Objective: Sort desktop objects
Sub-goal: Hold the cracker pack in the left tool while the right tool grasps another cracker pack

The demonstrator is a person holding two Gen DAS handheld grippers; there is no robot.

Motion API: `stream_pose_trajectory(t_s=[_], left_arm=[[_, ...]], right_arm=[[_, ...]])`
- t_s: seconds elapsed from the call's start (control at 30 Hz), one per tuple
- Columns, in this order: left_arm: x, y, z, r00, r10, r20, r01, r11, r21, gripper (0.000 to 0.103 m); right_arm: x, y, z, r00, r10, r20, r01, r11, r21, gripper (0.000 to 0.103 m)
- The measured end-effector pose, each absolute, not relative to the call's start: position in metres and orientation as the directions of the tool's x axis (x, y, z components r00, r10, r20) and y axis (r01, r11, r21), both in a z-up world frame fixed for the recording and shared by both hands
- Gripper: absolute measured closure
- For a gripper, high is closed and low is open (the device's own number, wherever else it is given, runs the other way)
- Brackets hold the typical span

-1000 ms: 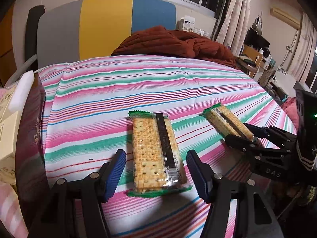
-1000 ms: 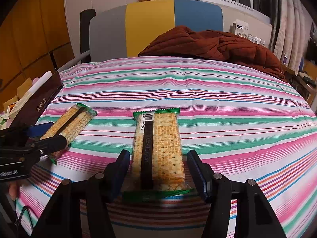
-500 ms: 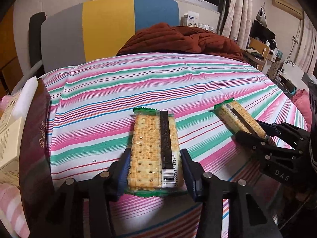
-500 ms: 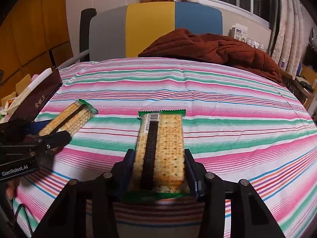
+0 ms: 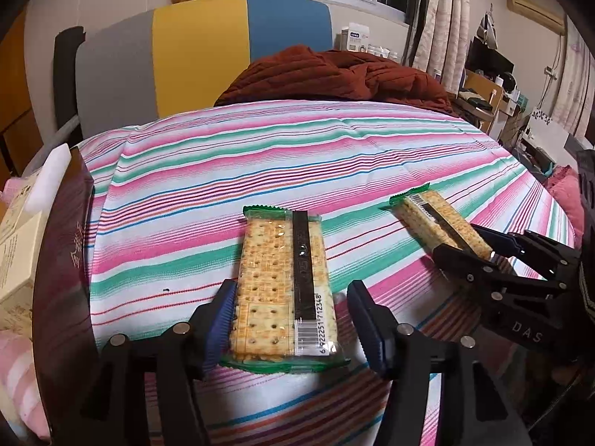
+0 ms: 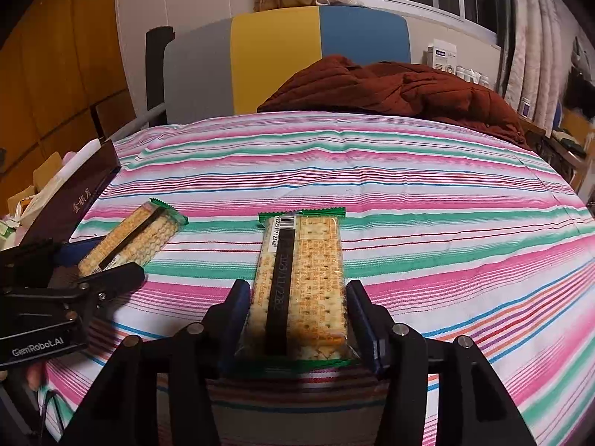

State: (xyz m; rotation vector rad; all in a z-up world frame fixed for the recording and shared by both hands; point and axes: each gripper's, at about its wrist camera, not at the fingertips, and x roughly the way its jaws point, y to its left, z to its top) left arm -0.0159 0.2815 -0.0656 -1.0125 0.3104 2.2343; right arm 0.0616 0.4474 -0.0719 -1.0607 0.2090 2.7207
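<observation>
Both of your grippers have closed in since a second ago. Your left gripper (image 5: 290, 319) now has its left pad against the first cracker pack (image 5: 284, 290), low in the centre of its frame, while a slight gap shows at the right pad. Your right gripper (image 6: 295, 316) pinches the second cracker pack (image 6: 301, 290) between both pads, lower centre of its view. Both packs lie on the striped sheet (image 5: 260, 156).
</observation>
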Motion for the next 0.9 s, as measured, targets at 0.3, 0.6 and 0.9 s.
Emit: stream_pose_trajectory(t_s=[0.3, 0.6, 0.9], left_arm=[[-0.014, 0.279, -0.066, -0.491, 0.476, -0.73, -0.653, -0.755, -0.054, 0.055], [0.001, 0.268, -0.055, -0.521, 0.518, -0.679, -0.664, -0.745, -0.06, 0.055], [0.011, 0.25, -0.037, -0.554, 0.54, -0.634, -0.653, -0.754, -0.071, 0.055]], right_arm=[[0.064, 0.444, -0.072, -0.723, 0.152, -0.674, -0.245, -0.969, 0.045, 0.054], [0.075, 0.431, -0.066, -0.737, 0.195, -0.647, -0.27, -0.963, 0.017, 0.055], [0.081, 0.416, -0.062, -0.749, 0.197, -0.632, -0.272, -0.962, 0.023, 0.055]])
